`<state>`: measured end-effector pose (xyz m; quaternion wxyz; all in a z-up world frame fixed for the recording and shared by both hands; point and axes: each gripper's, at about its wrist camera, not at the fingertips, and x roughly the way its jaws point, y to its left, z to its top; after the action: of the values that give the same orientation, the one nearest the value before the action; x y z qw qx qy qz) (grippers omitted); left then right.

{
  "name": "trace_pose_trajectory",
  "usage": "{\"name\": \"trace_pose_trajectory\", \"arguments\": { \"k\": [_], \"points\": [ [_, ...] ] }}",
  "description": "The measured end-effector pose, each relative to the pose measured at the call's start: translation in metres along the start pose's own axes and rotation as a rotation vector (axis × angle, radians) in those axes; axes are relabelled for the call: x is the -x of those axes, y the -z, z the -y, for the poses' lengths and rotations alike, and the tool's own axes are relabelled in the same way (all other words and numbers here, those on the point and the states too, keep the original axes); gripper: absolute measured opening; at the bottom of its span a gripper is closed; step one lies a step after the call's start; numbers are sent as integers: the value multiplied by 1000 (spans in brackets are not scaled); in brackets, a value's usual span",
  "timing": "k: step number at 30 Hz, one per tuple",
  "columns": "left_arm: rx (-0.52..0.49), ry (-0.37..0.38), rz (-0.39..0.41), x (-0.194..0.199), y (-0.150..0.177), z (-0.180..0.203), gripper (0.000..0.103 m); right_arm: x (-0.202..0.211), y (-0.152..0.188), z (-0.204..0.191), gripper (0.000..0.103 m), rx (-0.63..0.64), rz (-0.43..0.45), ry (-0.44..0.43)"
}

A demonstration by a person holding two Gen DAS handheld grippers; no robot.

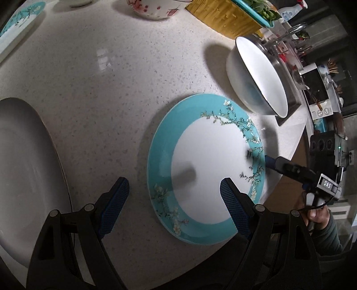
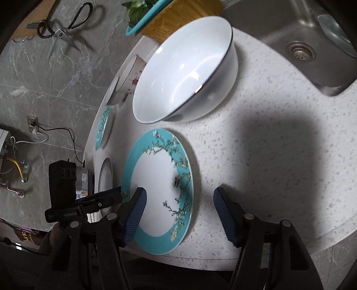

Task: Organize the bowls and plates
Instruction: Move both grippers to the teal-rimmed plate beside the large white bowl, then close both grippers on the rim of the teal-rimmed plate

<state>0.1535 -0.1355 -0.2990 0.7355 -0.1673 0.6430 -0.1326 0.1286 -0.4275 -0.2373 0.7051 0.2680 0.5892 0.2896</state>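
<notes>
A teal-rimmed plate with a blossom pattern [image 1: 207, 165] [image 2: 158, 189] lies flat on the speckled counter near its front edge. A large white bowl [image 1: 256, 75] [image 2: 185, 78] stands just behind it. My left gripper [image 1: 174, 196] is open and empty above the plate's left rim. My right gripper [image 2: 178, 200] is open and empty over the plate's right rim; it shows at the right in the left wrist view [image 1: 274, 160]. A grey-white plate [image 1: 26, 169] [image 2: 106, 176] lies to the left. A second teal plate [image 1: 20, 20] [image 2: 103, 125] and a flowered bowl [image 1: 156, 9] [image 2: 131, 75] sit further back.
A wooden board [image 1: 223, 17] with a teal tray of greens [image 2: 142, 13] stands at the back. A steel sink [image 2: 301, 44] is sunk in the counter at the right. Scissors [image 2: 62, 31] hang on the wall. The counter edge [image 2: 200, 263] is close in front.
</notes>
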Motion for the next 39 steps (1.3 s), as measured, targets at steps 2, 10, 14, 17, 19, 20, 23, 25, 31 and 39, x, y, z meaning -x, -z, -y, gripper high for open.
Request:
{"name": "trace_pose_trajectory", "arguments": {
  "k": [2,10,14,17,19,20,23,25,31,39],
  "points": [
    [-9,17,4,-2,0,3,81,-1,2,-1,64,2,-5,-9],
    [-35,25,0,-11,3,11,50,-6,2,-2,52,6,-26,-9],
    [-52,-19,2,-10,4,12,41,-12,0,-6,43,8,-41,19],
    [-81,-52,11,-10,4,18,41,-12,-1,-4,34,8,-40,47],
    [-91,-65,19,-8,3,17,35,-13,-1,0,14,8,-48,85],
    [-92,-80,21,-7,2,15,28,-12,-2,1,13,8,-49,89],
    [-90,-92,24,-7,1,15,25,-11,-3,0,12,19,-51,111],
    [-100,-105,25,-8,2,16,23,-12,-3,-3,12,27,-50,130],
    [-111,-133,35,-6,3,17,17,-11,-1,-7,12,45,-46,168],
    [-122,-141,75,12,4,16,17,-7,1,-18,12,67,-44,177]
  ]
}}
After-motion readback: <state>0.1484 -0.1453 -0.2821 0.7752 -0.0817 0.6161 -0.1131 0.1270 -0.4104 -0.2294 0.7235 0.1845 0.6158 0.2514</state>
